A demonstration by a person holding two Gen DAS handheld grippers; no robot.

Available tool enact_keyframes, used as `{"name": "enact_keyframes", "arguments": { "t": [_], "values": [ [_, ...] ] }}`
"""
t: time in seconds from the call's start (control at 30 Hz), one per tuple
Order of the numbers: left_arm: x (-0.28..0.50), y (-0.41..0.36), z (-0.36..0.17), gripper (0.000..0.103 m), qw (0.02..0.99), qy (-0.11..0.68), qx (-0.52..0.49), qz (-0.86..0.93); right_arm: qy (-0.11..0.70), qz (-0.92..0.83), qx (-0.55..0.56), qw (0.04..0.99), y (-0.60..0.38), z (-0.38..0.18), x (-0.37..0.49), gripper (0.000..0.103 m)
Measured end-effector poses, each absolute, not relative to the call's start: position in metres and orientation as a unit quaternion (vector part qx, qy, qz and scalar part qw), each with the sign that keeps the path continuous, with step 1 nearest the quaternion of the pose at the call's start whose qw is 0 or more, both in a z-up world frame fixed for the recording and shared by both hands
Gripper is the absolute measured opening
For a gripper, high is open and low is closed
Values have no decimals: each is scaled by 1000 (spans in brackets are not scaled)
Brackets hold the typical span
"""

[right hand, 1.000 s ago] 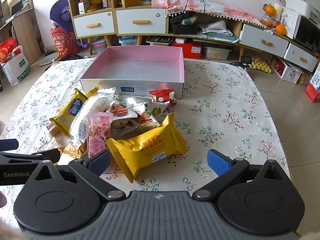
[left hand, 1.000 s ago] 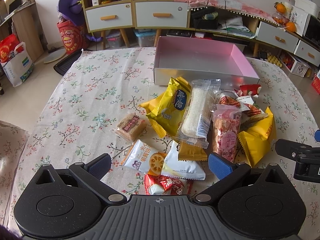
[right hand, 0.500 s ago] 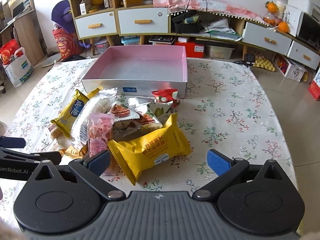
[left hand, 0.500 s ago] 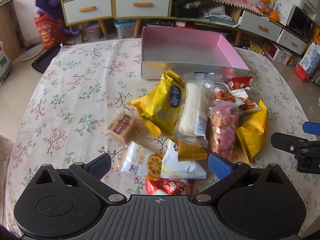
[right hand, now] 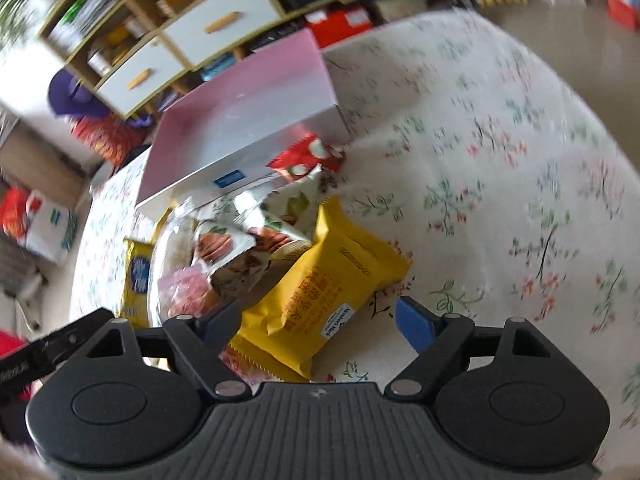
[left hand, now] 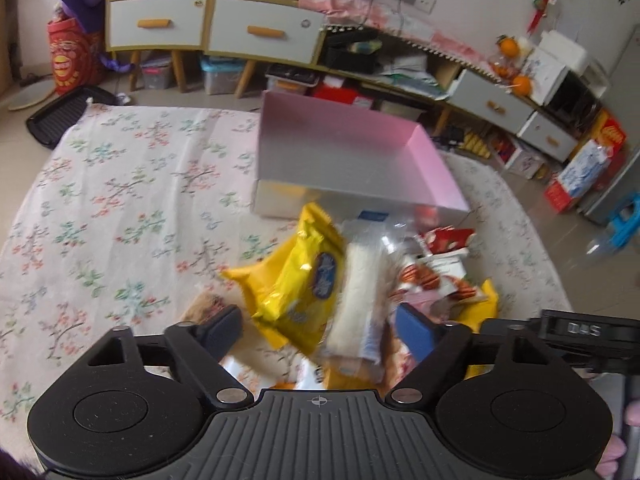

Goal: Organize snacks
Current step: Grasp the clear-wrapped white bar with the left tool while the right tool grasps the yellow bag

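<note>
A heap of snack packs lies on the flowered tablecloth [left hand: 120, 208] in front of an empty pink box [left hand: 344, 152]. My left gripper [left hand: 320, 332] is open, low over the heap, with a yellow pack [left hand: 304, 284] and a long white pack [left hand: 360, 296] between its fingers. My right gripper [right hand: 320, 320] is open and tilted, with a big yellow pack [right hand: 324, 292] between its fingers. The pink box [right hand: 248, 120], a red pack [right hand: 308, 156] and nut packs [right hand: 240, 248] lie beyond it.
Low cabinets with drawers [left hand: 208, 28] and floor clutter stand behind the table. The right gripper's body [left hand: 580, 332] shows at the right of the left wrist view. Bare tablecloth [right hand: 500, 168] lies right of the heap.
Both grippers have moved forward and down onto the heap. The right gripper has tilted to one side. Both stay open.
</note>
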State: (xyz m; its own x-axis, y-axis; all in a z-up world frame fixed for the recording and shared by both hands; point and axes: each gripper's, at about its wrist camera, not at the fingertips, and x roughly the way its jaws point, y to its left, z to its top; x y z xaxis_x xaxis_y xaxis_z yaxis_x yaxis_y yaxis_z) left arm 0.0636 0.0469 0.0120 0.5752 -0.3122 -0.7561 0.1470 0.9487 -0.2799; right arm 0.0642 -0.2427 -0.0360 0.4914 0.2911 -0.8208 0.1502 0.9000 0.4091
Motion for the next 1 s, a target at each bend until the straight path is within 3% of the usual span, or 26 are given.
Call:
{"name": "enact_keyframes", "arguments": {
  "t": [0.13, 0.2, 0.47, 0.93, 1.0],
  "values": [
    [72, 39, 8, 48, 876, 447, -102, -151, 510, 35, 255, 821, -244, -39, 69, 78],
    [76, 34, 5, 43, 871, 453, -106, -159, 513, 33, 265, 816, -241, -40, 70, 75],
    [88, 12, -10, 37, 859, 480, -74, -164, 526, 9, 272, 805, -237, -51, 79, 60],
    [97, 0, -26, 39, 863, 482, -60, -140, 529, -6, 263, 807, -230, -58, 86, 51],
    [96, -1, -27, 32, 865, 481, -57, -133, 527, -4, 264, 808, -231, -57, 85, 45]
  ]
}}
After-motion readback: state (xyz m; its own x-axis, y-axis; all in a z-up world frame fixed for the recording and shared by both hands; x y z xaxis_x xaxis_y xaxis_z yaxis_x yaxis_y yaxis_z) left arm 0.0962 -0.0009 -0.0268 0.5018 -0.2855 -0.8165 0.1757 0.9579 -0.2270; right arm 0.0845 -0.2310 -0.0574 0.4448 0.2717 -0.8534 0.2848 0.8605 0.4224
